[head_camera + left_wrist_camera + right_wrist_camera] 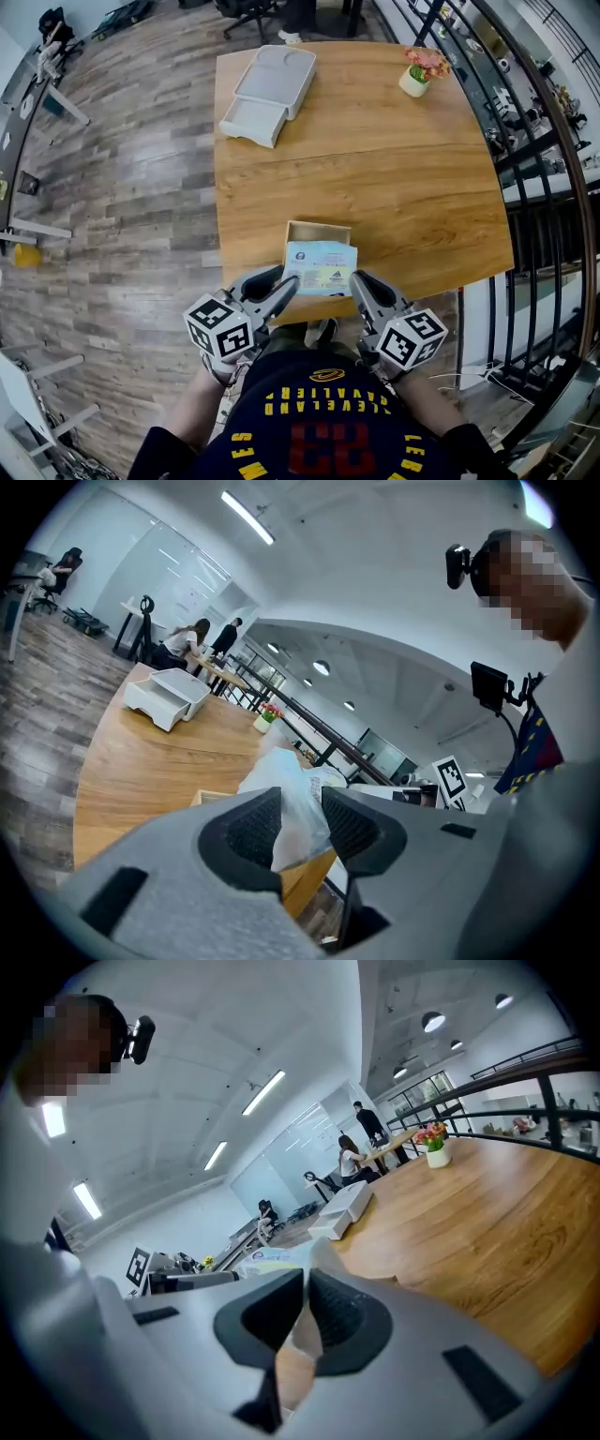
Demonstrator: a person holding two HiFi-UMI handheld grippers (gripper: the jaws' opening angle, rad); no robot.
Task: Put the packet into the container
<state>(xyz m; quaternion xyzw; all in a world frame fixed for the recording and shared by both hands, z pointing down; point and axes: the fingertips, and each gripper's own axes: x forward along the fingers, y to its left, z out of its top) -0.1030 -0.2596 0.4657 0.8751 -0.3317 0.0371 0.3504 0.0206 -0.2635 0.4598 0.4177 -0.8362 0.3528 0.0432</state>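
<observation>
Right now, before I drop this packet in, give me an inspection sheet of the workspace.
surface: wooden table, sound, no spills seen.
job's things: packet held up at the table's near edge, on the near side of the open box; not in it.
clutter: white tray at the far left corner; flower pot at the far right.
grippers: left gripper partly closed, pads on the packet's bunched edge; right gripper shut on its thin edge.
cables: nothing seen on the table.
surroundings: plank floor, railing at right, people at a far desk.
</observation>
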